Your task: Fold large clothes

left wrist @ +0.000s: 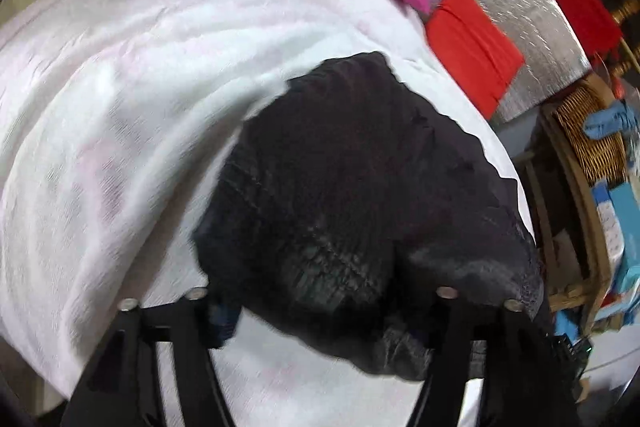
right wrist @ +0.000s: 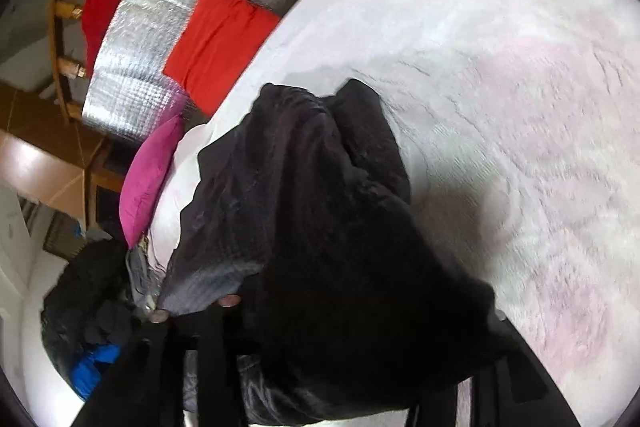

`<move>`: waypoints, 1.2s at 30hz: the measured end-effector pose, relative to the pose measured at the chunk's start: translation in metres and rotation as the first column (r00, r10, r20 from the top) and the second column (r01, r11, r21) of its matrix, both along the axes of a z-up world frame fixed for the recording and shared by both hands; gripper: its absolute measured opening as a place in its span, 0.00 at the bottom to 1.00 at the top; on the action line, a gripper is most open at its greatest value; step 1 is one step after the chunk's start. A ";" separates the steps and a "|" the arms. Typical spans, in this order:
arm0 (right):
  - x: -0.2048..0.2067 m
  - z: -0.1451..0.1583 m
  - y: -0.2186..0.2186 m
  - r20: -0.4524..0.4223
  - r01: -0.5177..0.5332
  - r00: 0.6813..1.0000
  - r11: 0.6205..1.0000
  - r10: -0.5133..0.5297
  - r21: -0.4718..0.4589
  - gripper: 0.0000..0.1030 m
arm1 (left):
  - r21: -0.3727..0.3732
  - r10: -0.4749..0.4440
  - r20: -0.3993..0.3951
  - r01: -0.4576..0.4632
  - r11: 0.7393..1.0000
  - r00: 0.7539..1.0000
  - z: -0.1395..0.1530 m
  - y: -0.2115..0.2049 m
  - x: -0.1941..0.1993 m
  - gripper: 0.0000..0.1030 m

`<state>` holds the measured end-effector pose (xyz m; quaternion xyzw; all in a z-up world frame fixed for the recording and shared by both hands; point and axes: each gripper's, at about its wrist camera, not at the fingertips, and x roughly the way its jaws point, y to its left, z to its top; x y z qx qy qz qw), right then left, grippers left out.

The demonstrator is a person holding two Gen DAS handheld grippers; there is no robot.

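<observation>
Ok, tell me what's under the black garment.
The black garment lies bunched on a white, faintly pink blanket, which shows all around it. Whatever sits directly beneath the bunched cloth is covered and can't be seen.

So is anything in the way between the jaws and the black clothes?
No, nothing visible is. The black garment lies bunched on the white blanket, directly between the jaws of the left gripper. It also drapes over the front of the right gripper.
</observation>
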<state>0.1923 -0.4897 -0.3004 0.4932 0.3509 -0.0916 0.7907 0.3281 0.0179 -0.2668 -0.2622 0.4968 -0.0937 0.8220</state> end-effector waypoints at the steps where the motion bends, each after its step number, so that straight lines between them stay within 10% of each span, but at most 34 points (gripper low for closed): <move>1: -0.002 0.000 -0.001 -0.012 -0.001 1.000 1.000 0.001 0.014 0.70 | -0.011 0.005 -0.007 -0.005 1.000 1.000 0.001 0.004 -0.002 0.71; 6: -0.031 0.017 -0.009 -0.051 -0.019 0.999 0.999 0.017 -0.046 0.74 | 0.035 0.015 0.015 -0.015 0.999 1.000 0.025 0.023 -0.027 0.72; 12: -0.066 0.050 -0.035 -0.095 0.014 0.995 0.972 -0.037 -0.237 0.76 | 0.280 0.086 0.151 -0.126 0.952 0.985 0.072 0.026 -0.032 0.72; 19: -0.003 0.097 -0.014 0.018 -0.117 0.991 0.922 0.133 -0.370 0.76 | 0.340 -0.028 0.232 -0.054 0.939 0.972 0.105 -0.026 0.014 0.73; 28: 0.130 0.071 0.071 -0.205 -0.420 0.908 0.801 0.367 -0.427 0.77 | 0.421 -0.177 0.023 0.152 0.894 0.984 0.043 -0.093 0.074 0.75; 32: 0.152 0.054 0.098 -0.320 -0.461 0.886 0.699 0.335 -0.546 0.83 | 0.519 -0.239 0.013 0.197 0.832 0.971 0.026 -0.108 0.079 0.80; 34: 0.158 0.046 0.105 -0.373 -0.489 0.871 0.643 0.320 -0.590 0.79 | 0.538 -0.246 0.027 0.193 0.820 0.969 0.019 -0.112 0.084 0.80; 36: 0.164 0.041 0.103 -0.397 -0.481 0.873 0.626 0.282 -0.614 0.52 | 0.547 -0.252 0.038 0.191 0.815 0.967 0.014 -0.114 0.089 0.80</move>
